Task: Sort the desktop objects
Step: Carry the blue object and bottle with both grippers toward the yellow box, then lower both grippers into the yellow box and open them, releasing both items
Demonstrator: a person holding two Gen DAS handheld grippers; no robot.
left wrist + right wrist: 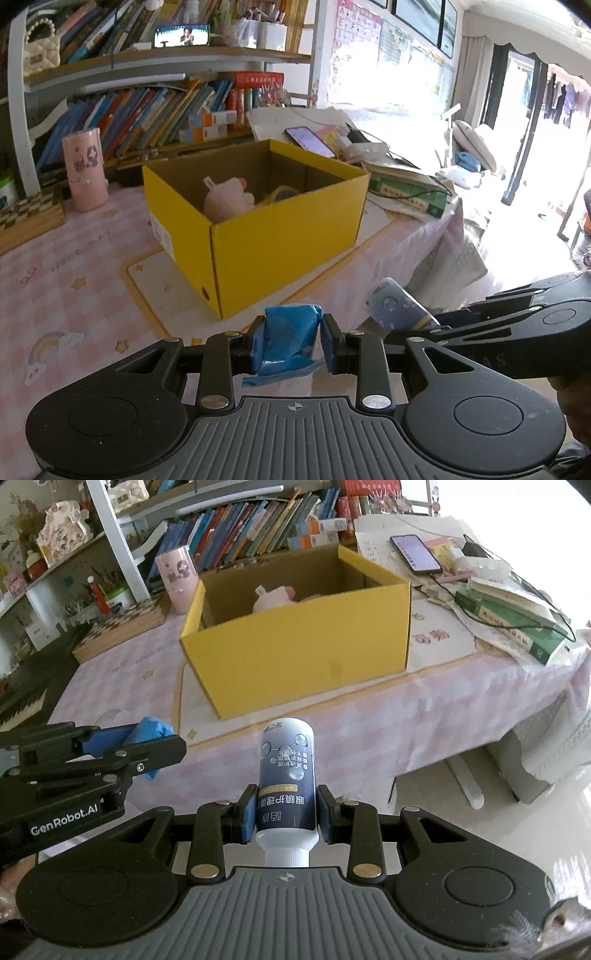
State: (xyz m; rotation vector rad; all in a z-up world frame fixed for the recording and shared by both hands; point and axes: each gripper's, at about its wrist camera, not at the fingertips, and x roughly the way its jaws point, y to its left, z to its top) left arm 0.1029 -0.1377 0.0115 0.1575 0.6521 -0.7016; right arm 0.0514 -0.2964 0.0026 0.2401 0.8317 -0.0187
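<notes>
Two grips are loaded: my left gripper (290, 341) pinches a crumpled blue plastic bag (288, 339) between its pads, and my right gripper (286, 818) clamps a dark-labelled white bottle (286, 775), cap toward me. Both hang above the near edge of the pink checked tablecloth (74, 288). Beyond sits the open yellow cardboard box (295, 664), holding a pink plush toy (227, 201).

Black grippers, blue-padded fingers (248, 814), silver screws

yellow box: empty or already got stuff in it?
Not empty. The open yellow box holds a pink plush toy and a tape roll; anything beneath them is hidden.
</notes>
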